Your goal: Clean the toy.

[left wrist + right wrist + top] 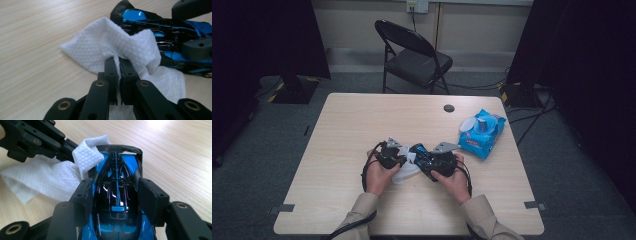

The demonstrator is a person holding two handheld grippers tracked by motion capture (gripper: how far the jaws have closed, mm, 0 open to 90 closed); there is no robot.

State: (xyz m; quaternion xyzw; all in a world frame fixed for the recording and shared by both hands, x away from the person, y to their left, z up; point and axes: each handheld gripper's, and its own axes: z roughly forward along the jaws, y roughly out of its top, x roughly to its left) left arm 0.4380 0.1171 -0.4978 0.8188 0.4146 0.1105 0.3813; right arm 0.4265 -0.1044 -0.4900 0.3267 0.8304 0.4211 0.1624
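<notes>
Black jaws of the left gripper (119, 67) stand pinched together on a fold of white wet wipe (100, 47), the embossed sheet bunched up between the pads and draped down onto the wood. Its free corner lies against the tail of a blue and black toy racing car (117, 192), which the right gripper (117, 197) clamps by its flanks, one pad on each side of the glossy cockpit, jaws about half spread. In the high view both hands meet near the middle of the table (347, 125), a little toward the near edge, left gripper (391, 156) and right gripper (439, 161) nose to nose with the wipe (404, 172) spilling beneath them. A blue pack of wipes (482, 132) lies by the right edge, its lid flipped up; a folding chair (414, 57) stands beyond the far edge.

The step in hand looks like cleaning the car with the wipe. Next, I judge, the left gripper must drag the cloth along the bodywork while the right holds the car steady, without catching the rear wing.
</notes>
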